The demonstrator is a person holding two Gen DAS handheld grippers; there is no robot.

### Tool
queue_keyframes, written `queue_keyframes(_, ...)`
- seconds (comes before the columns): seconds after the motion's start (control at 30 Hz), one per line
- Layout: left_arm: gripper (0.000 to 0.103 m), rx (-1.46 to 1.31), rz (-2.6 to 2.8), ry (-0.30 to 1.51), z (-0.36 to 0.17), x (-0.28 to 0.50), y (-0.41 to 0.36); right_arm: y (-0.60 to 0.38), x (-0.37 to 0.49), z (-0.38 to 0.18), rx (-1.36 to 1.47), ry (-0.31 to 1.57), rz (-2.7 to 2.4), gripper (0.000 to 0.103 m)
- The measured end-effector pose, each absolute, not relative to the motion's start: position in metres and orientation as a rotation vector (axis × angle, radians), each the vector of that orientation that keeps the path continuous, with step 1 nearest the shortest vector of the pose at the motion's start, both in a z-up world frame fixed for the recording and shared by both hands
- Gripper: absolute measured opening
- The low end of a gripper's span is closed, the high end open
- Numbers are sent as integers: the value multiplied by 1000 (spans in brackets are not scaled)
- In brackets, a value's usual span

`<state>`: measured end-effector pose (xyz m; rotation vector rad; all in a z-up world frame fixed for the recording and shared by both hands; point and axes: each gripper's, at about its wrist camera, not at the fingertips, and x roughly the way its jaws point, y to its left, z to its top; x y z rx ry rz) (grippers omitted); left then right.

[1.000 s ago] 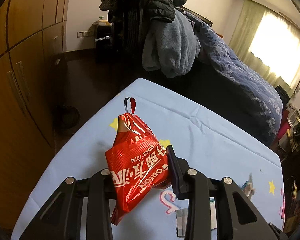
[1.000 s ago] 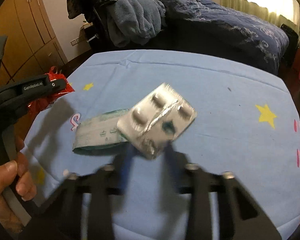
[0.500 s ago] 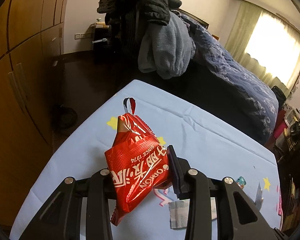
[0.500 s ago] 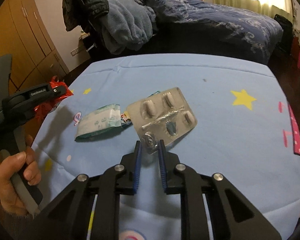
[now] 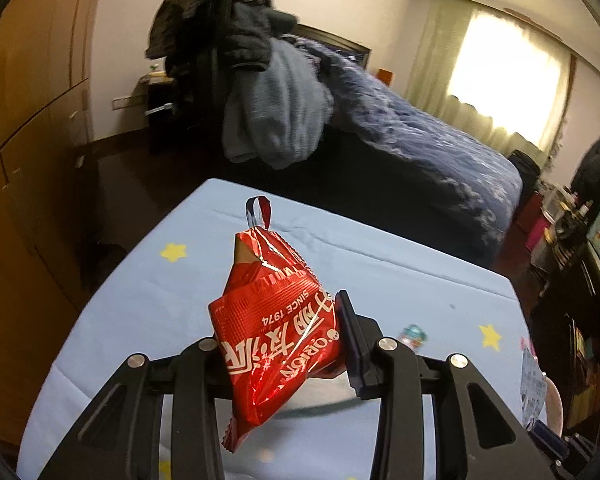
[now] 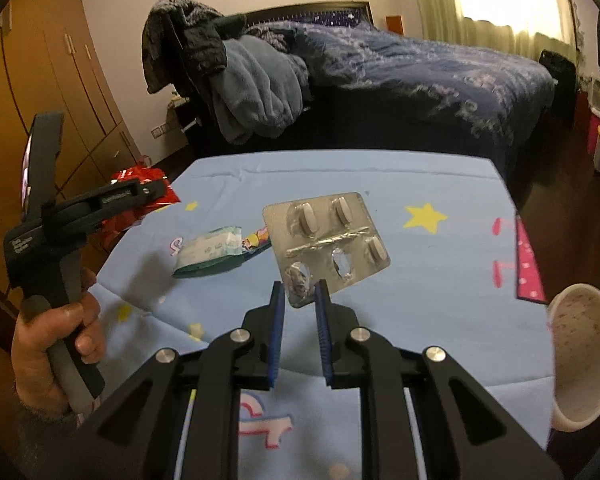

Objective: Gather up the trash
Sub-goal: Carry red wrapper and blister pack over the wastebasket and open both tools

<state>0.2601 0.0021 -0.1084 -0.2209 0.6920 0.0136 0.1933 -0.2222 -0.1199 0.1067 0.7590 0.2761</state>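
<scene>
My left gripper is shut on a red foil snack wrapper and holds it above the light blue table. The same gripper and wrapper show at the left of the right wrist view. My right gripper is shut on the corner of a silver pill blister pack, held above the table. A white-and-teal tissue packet lies on the table to the left of the blister; in the left wrist view a teal-and-white scrap lies on the table.
A white cup lies on its side at the table's right edge. A bed with a dark blue cover and piled clothes stand behind the table. Wooden wardrobes line the left wall.
Both grippers have risen and pulled back from the table with their loads. The white cup has come into the right wrist view at the right.
</scene>
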Motion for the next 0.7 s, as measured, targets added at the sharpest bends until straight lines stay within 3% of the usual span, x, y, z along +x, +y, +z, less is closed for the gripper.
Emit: queue_keyframes(0.7, 39, -46, -186, 689, -95, 227, -144, -332, 134, -117, 241, 701, 164, 17)
